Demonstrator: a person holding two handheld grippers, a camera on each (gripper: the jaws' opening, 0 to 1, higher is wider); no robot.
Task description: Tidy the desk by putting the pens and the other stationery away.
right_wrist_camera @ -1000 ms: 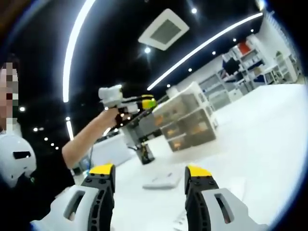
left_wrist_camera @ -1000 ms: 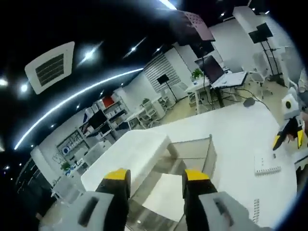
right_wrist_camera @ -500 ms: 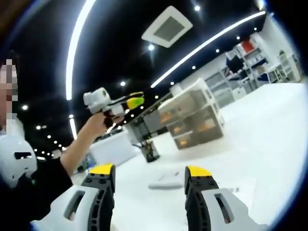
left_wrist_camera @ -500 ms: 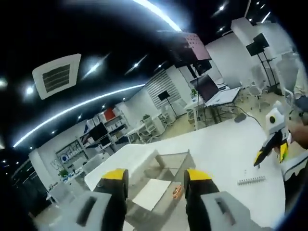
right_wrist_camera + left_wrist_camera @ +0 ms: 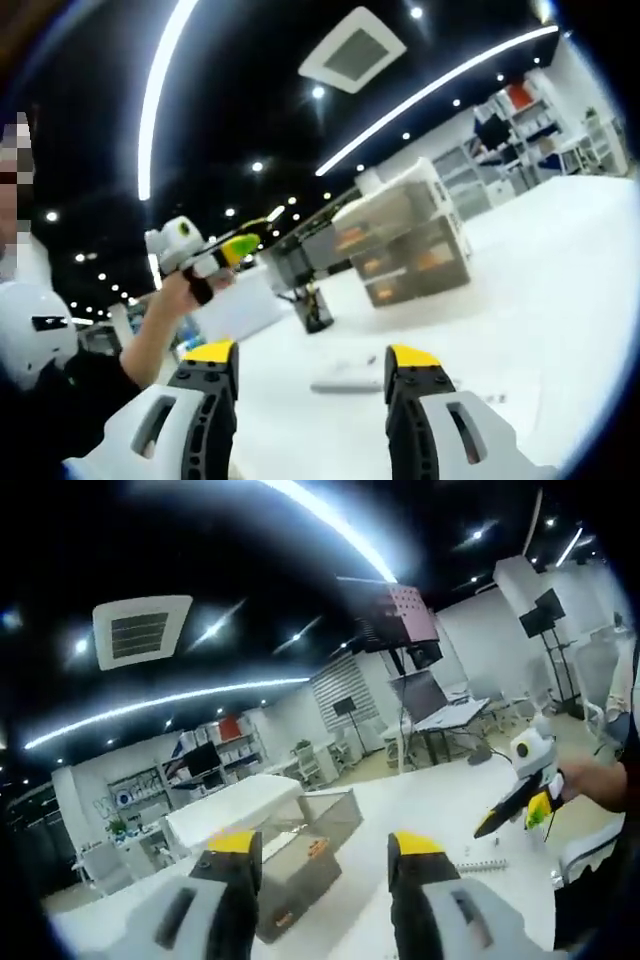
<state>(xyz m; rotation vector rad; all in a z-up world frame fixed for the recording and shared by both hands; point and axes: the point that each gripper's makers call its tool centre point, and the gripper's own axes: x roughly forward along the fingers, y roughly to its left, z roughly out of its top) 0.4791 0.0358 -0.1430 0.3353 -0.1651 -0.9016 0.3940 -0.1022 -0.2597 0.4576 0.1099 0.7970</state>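
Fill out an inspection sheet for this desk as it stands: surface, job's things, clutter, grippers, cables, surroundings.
Surface: white desk, mostly bare.
Job's things: clear drawer unit with orange contents, one drawer pulled open; dark pen cup beside it; flat white item lying on the desk; small toothed strip nearby.
Clutter: nothing seen.
Grippers: left gripper open and empty, raised in the air; right gripper open and empty, above the desk.
Cables: nothing seen on the desk.
Surroundings: office with shelving, other desks and a ceiling vent; a person's arm holds the left gripper.
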